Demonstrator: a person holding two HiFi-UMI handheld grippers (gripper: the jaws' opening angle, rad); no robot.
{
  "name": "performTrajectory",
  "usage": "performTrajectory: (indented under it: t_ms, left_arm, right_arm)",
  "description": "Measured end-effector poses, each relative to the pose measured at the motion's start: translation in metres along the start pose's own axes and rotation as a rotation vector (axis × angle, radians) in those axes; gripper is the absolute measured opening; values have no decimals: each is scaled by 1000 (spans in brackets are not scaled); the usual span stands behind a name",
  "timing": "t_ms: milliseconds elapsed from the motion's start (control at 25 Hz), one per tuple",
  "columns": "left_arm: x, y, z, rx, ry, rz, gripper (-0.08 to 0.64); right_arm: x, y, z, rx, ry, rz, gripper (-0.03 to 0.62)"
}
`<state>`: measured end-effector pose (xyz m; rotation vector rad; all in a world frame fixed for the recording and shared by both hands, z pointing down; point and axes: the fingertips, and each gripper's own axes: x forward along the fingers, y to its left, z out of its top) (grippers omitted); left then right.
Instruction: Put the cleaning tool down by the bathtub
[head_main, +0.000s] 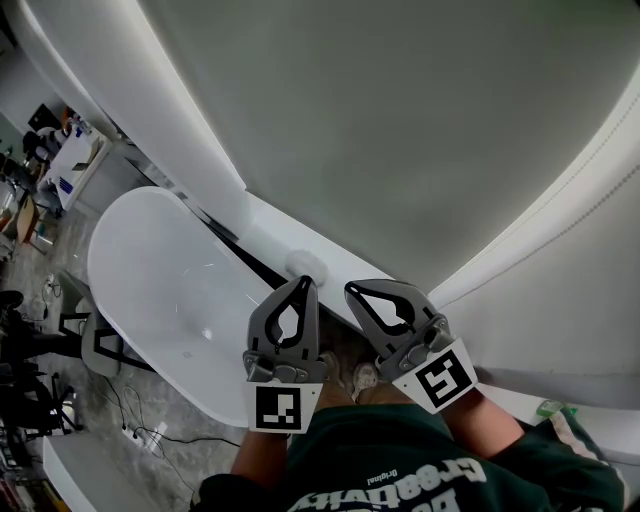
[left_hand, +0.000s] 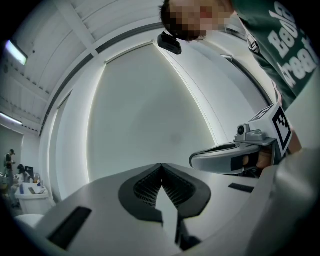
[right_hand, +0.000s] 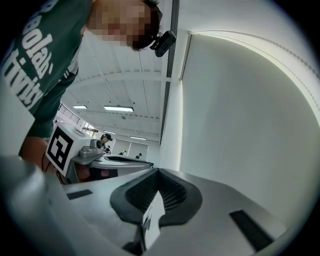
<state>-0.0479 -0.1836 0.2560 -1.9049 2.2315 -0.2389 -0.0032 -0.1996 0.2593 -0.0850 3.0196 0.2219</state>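
While left gripper and right gripper fingers press together, white lump is unidentifiable.

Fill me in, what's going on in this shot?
A person stands next to a white bathtub with a gripper in each hand. The left gripper and the right gripper are held side by side, pointing at the plain wall ahead. Both have their jaws together with nothing between them. A small white thing lies on the ledge by the tub. I can't tell whether it is the cleaning tool.
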Motion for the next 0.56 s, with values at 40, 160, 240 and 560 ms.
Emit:
performTrajectory:
  t_ms: [40,160,240,560]
  left_arm:
    - [-1,-1,-1,4,5,-1,6]
    - [-3,0,3,16,7,5,6]
    - [-5,3,6,22,2,10,6]
    - [-10,9,-9,15,10,25,6]
  right_arm:
    - [0,-1,-2,2,3,-3,14]
    - [-1,-1,-1,7,5,-5,14]
    - [0,1,2,5,-2,-1,14]
    - [13,10,-8,5,-24,16,14]
